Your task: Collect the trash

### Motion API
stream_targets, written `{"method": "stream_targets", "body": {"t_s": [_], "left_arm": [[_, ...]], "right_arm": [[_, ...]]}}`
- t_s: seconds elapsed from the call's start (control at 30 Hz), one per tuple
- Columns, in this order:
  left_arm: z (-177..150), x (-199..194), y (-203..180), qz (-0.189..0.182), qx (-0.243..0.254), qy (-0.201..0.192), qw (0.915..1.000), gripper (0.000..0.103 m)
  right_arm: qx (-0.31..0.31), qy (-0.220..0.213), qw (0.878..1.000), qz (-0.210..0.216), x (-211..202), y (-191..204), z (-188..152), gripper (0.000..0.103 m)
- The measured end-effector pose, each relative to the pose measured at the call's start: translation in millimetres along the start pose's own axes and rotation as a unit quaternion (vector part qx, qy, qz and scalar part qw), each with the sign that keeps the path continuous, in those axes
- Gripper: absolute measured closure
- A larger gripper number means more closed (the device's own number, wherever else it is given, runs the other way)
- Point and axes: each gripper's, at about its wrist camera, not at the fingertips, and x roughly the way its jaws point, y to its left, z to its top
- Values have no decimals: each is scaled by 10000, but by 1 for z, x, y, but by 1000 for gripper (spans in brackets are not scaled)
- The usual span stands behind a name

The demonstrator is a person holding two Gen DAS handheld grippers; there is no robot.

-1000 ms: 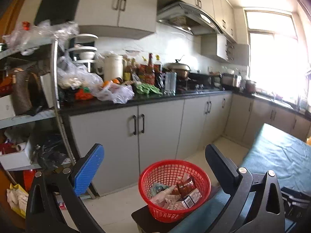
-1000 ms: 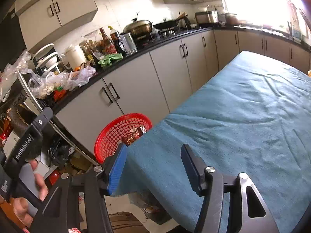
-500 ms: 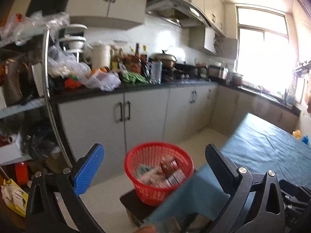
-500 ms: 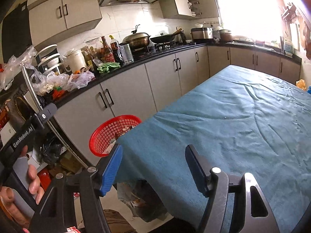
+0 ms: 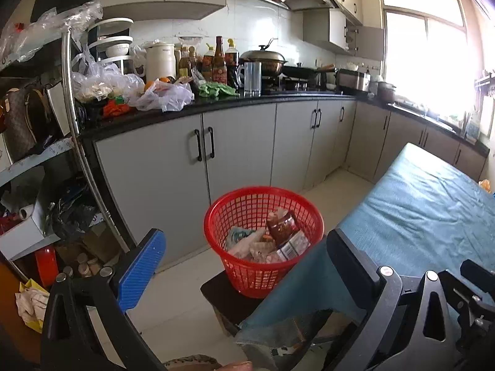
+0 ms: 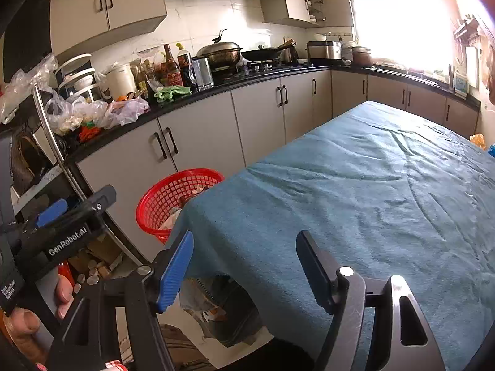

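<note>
Opening right hand-held gripper (image 6: 244, 266) – empty over table edge – red trash basket (image 6: 161, 201) beyond, left.

The blue cloth (image 6: 371, 191) on the worktop is bare and wide, so a gripper could pass freely over it. The red basket (image 5: 263, 241) stands just past its corner. The shelf (image 5: 74, 154) beside it is crowded.
</note>
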Motion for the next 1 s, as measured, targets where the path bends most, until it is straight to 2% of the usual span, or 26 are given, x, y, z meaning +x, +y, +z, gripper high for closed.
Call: {"method": "stream_targets", "body": {"t_s": [0.3, 1.0], "left_arm": [[-10, 12, -2, 50, 132, 206, 9997, 0], [-14, 22, -1, 32, 206, 418, 9989, 0]], "right_arm": [[-13, 166, 9999, -45, 14, 3, -2, 29], [-75, 305, 9995, -73, 24, 12, -6, 29]]}}
